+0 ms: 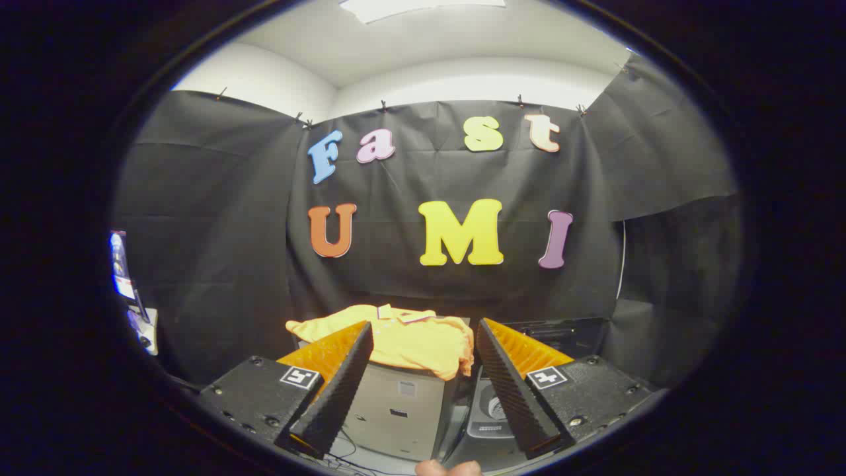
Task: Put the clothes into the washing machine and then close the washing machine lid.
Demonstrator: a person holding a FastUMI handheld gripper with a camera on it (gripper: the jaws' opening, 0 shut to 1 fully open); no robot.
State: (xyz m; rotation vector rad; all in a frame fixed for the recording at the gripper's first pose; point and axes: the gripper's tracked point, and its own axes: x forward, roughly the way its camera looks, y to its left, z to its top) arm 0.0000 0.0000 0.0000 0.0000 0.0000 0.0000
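Approaching, pick-up step not yet begun. Gripper (pixel 423 370) gaping wide, holding nothing. Shirt (pixel 403 340) lying on grey box (pixel 396 410), just beyond fingers. Washer (pixel 492 410) sitting beside box, lower. Next, likely: advancing, straddling shirt, pinching fabric.

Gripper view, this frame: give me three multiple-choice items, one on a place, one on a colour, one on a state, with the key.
1. Where does the garment lie?
A. on top of a pale box-shaped unit, beyond the claw
B. inside the washing machine
C. between the claw's fingers, pinched

2. What colour is the garment?
A. blue
B. yellow
C. white

3. How is the claw set?
A. shut on the garment
B. shut on nothing
C. open, fingers spread apart

Key: 1 A, it drapes over the pale unit ahead of the fingers. 2 B, the cloth is plainly yellow. 3 C, a wide gap parts the fingers, which touch nothing.
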